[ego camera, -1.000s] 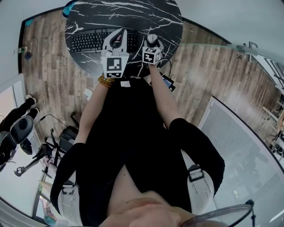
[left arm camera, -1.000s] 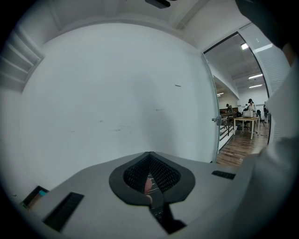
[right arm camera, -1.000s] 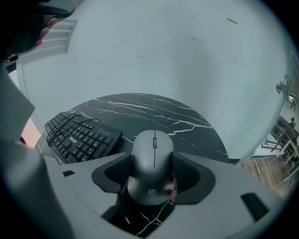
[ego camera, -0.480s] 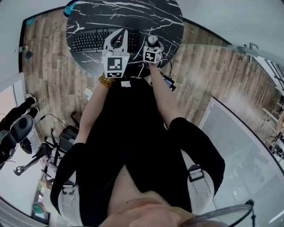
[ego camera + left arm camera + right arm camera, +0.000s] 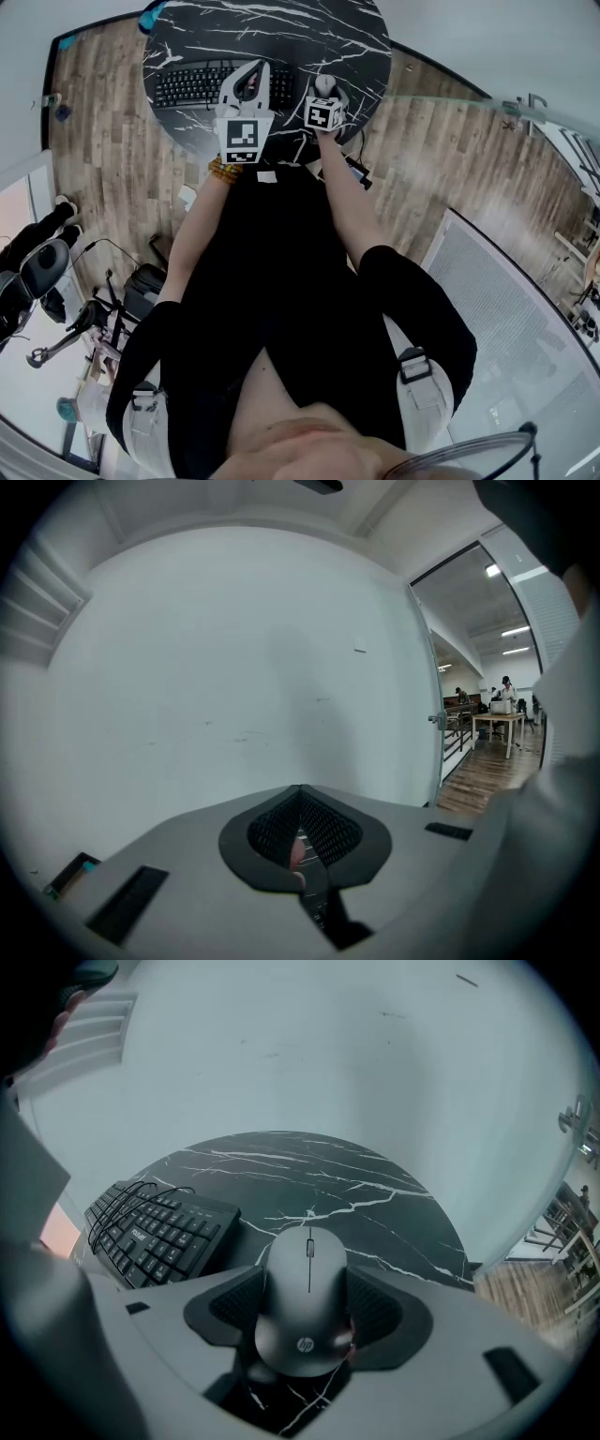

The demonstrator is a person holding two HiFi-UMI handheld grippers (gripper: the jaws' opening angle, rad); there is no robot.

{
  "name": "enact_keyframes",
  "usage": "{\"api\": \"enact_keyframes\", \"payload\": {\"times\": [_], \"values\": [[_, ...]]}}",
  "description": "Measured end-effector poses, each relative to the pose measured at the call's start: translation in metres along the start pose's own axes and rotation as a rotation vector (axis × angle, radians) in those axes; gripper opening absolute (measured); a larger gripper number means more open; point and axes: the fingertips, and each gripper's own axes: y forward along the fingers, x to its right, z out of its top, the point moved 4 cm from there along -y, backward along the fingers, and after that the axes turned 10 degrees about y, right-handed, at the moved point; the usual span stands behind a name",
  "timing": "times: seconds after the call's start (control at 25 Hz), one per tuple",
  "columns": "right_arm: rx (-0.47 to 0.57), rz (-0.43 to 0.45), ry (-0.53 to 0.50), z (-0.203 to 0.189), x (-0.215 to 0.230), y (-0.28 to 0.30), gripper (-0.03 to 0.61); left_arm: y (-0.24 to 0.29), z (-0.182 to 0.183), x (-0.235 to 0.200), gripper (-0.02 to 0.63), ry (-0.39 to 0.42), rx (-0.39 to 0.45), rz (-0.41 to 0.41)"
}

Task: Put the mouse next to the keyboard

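The right claw (image 5: pixel 307 1281) clamps the grey oval mouse (image 5: pixel 305 1330) over the round black marble desk (image 5: pixel 384 1199), 3 o'clock of the black keyboard (image 5: pixel 155 1232) — released high, it could skid off the edge; the left claw (image 5: pixel 302 834) is pressed together, empty.

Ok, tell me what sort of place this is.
Most likely an office or lab workspace: a black wired keyboard lies on a round black marble-patterned table, the right tool grips a grey computer mouse, and a pale work table stands in a further room.
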Motion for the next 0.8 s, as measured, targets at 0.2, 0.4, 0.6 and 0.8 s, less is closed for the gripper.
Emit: {"api": "enact_keyframes", "payload": {"times": [0.2,0.4,0.6,0.8], "values": [[-0.005,0.005,-0.009,0.0006,-0.0013,0.0002,0.278,0.0007,-0.0012,0.0002,0.009,-0.004,0.0,-0.001],[-0.027,0.02,-0.01,-0.0018,-0.0036,0.0043,0.278,0.0021,-0.0014,0.002,0.009,-0.011,-0.005,-0.001],[-0.037,0.037,0.017,-0.0027,-0.0037,0.0036,0.278,0.0021,-0.0005,0.005,0.009,-0.008,-0.003,-0.009],[-0.031,0.037,0.001,-0.002,-0.0044,0.0042,0.278,0.0016,-0.002,0.0052,0.009,-0.01,-0.004,-0.006]]}}
